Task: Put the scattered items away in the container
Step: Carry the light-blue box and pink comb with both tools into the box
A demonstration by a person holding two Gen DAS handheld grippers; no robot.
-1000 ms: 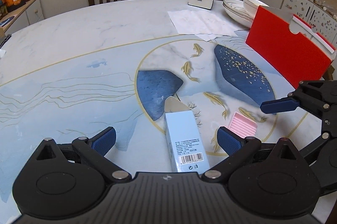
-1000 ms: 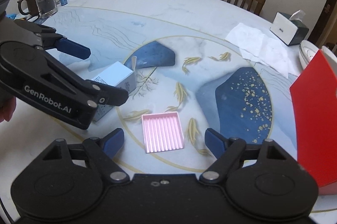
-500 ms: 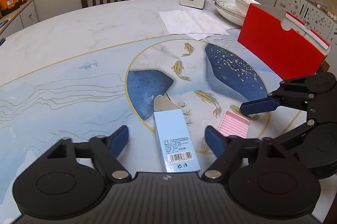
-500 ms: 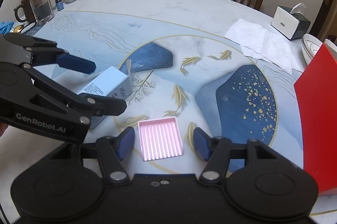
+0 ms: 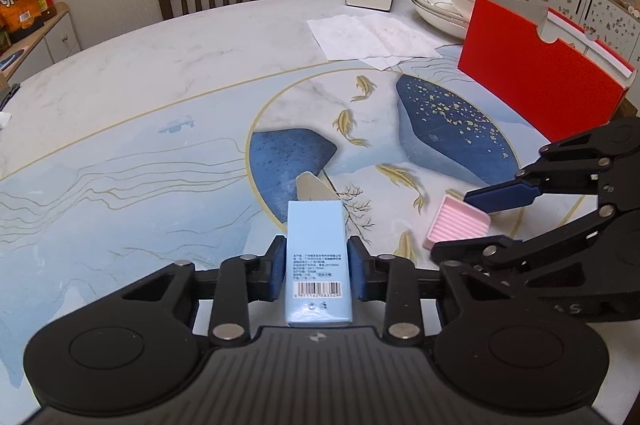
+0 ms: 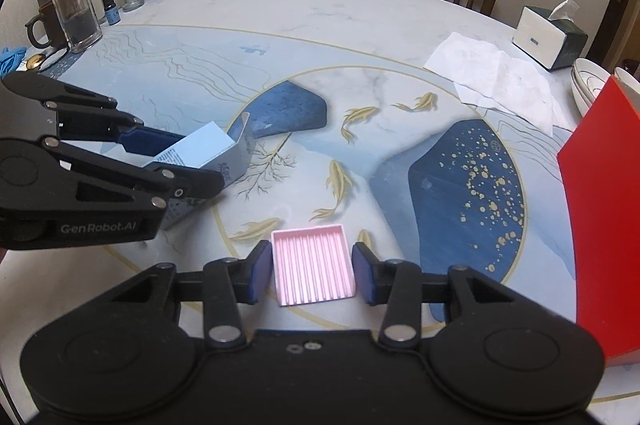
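Two claws each hold one item: the left claw [image 5: 317,267] pinches the box [image 5: 317,249] across its width, long axis straight ahead; the right claw [image 6: 313,271] is narrowed on the tray [image 6: 312,269]. Ahead-right of both stands the bin [image 5: 540,81], nearer the right claw.
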